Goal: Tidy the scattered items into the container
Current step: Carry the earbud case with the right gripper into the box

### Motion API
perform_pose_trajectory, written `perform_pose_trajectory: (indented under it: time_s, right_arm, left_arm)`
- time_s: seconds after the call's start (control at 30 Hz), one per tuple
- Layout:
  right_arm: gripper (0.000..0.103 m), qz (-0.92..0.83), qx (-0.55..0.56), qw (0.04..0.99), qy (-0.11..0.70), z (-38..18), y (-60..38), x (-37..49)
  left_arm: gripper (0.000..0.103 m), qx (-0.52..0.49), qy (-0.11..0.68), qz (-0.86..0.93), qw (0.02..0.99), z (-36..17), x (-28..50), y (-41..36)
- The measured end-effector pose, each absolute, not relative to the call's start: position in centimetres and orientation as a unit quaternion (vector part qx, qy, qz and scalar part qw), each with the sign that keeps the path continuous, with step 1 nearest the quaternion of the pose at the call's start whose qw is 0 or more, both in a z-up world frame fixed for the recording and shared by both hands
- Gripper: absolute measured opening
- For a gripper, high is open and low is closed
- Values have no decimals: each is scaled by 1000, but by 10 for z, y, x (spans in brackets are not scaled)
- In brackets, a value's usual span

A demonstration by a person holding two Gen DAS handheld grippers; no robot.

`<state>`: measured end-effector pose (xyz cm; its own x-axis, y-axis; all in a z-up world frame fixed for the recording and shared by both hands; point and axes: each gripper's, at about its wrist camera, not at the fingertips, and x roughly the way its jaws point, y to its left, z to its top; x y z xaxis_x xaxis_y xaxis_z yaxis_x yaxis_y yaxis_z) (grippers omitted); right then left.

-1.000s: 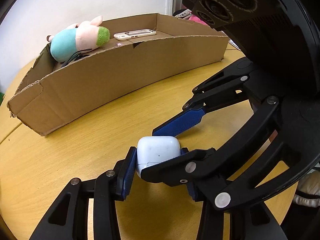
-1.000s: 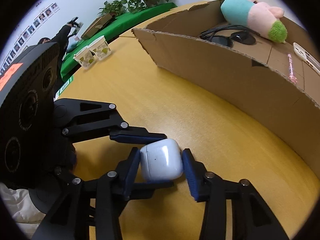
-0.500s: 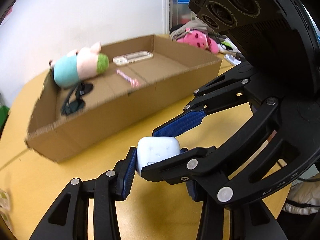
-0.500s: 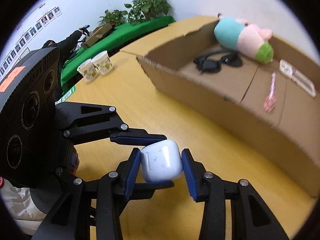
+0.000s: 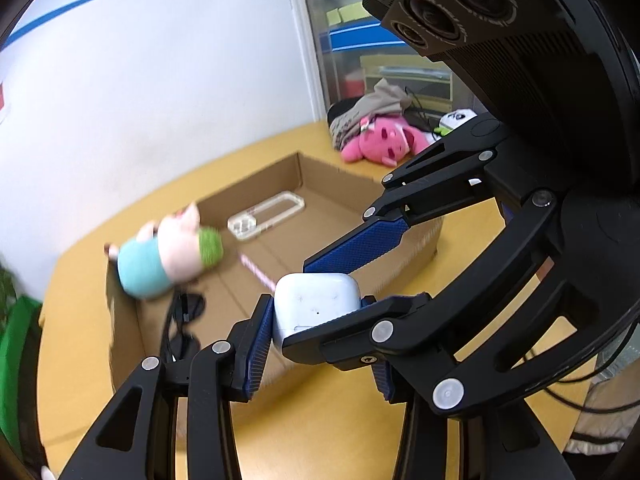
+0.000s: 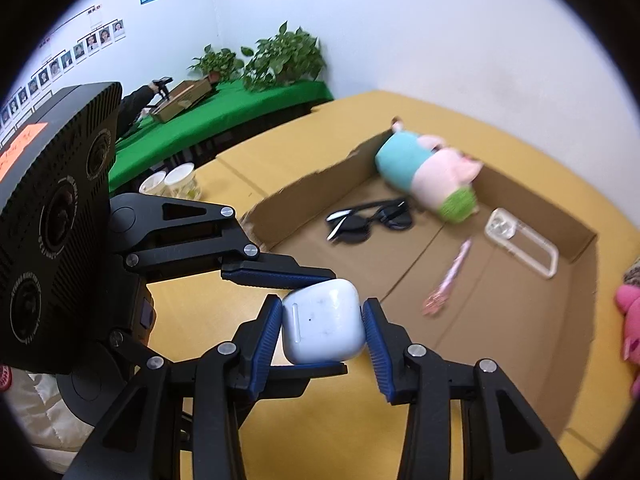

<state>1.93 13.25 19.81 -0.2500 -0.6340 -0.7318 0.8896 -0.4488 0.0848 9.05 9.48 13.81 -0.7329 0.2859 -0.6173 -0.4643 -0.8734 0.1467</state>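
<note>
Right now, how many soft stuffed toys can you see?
2. A teal-and-pink plush pig lies in the brown cardboard box, at its far end. A bright pink plush toy lies on the table beyond the box. More may be hidden behind the grippers.

In the left wrist view the plush pig (image 5: pixel 168 256) at middle left is smeared by motion blur, and the sunglasses (image 5: pixel 184 320) below it are partly hidden behind the box wall. In the right wrist view a pink plush (image 6: pixel 630 320) is cut off by the right edge, and the wall photos (image 6: pixel 60 64) at upper left are too small to read.
</note>
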Motion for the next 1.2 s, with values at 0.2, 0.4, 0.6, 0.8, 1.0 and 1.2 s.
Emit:
perform_pose_trajectory:
  time_s: [0.2, 0.4, 0.6, 0.8, 1.0, 1.2]
  right_arm:
    - [40, -782, 346, 485, 185, 229, 145, -15]
    - [40, -788, 339, 476, 195, 251, 156, -52]
    - [39, -785, 352, 467, 206, 248, 162, -96]
    - [39, -784, 372, 461, 186, 228, 172, -137]
    - [39, -780, 401, 450, 167, 193, 174, -180]
    - [38, -764, 444, 442, 155, 151, 169, -217]
  left_arm:
    - [47, -282, 155, 921, 220, 170, 51, 109]
    - [47, -274, 170, 918, 231, 184, 10, 126]
    - [47, -287, 176, 910, 242, 177, -34, 141]
    - [47, -314, 188, 893, 261, 158, -75, 154]
    - [47, -342, 195, 878, 273, 127, -110, 163]
    - [47, -383, 204, 855, 285, 87, -143, 167]
